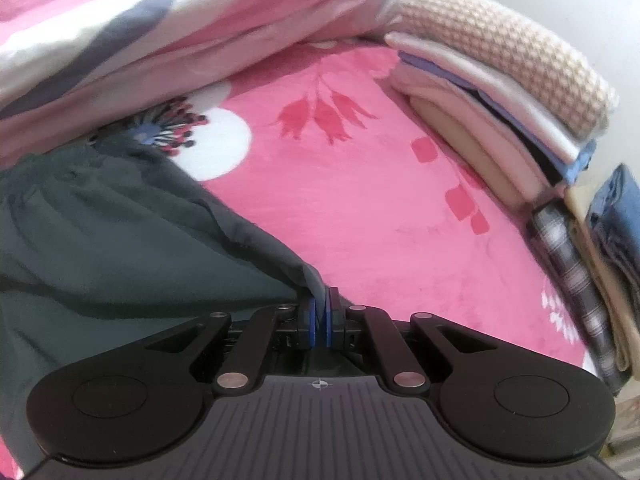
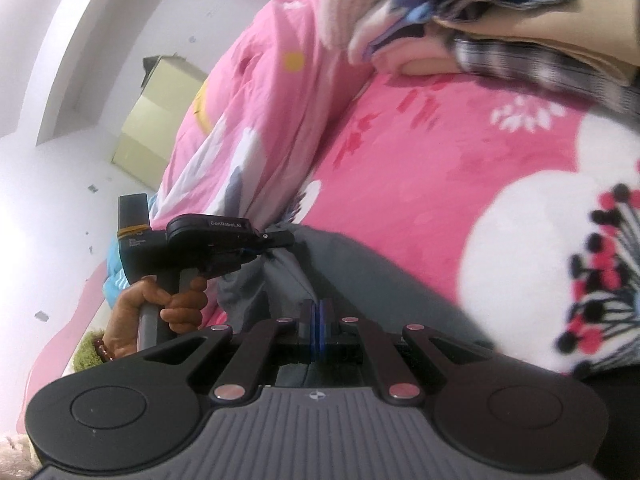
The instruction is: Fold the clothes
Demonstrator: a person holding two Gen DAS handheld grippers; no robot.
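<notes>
On left tongs (image 2: 276,240) housing: "GenRobot.AI"; both clamp grey garment (image 1: 120,240).

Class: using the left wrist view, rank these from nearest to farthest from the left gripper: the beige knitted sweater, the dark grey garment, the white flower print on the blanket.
From the left gripper:
1. Dark grey garment, clamped in its jaws, left side.
2. White flower print, middle distance, left of centre.
3. Beige knitted sweater, atop the folded stack, far right.
</notes>
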